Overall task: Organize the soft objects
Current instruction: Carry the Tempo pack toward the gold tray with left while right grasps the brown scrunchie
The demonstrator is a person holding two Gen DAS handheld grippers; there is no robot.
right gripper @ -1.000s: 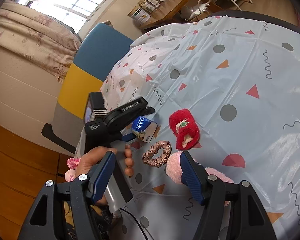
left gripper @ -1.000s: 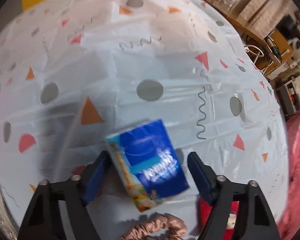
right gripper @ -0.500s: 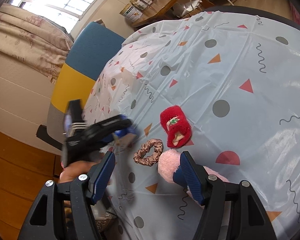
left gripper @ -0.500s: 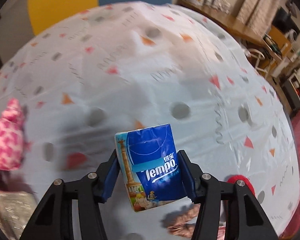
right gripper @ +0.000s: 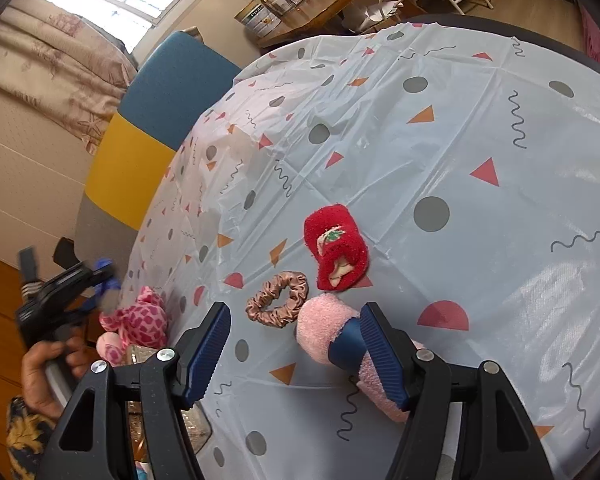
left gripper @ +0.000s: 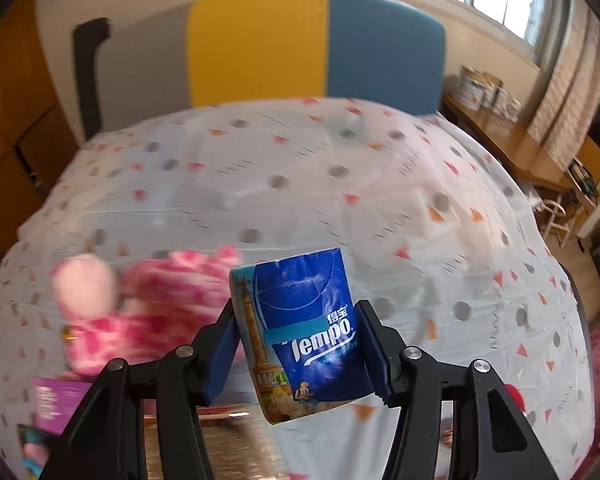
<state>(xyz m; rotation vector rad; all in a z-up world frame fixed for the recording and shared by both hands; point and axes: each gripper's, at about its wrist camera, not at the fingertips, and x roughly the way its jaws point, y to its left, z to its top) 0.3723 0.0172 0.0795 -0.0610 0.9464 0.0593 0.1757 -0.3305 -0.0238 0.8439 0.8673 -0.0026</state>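
While your left gripper (left gripper: 296, 344) clamps blue Tempo tissue pack (left gripper: 300, 332) clear above patterned tablecloth (left gripper: 340, 208), pink spotted plush (left gripper: 152, 312) lies below-left. Your right gripper (right gripper: 294, 354) stands apart, empty, over near table edge; pink fuzzy sock (right gripper: 320, 328), scrunchie (right gripper: 278, 298), red sock (right gripper: 336, 252) just beyond.

The left gripper (left gripper: 298, 346) is clamped on a tissue pack (left gripper: 300, 332), lifted clear of the table; its jaws have just been closing. The right gripper (right gripper: 294, 350) hangs with jaws apart, empty, pointing toward twelve o'clock. A hand (right gripper: 46, 376) at eight o'clock grips the left gripper's handle.
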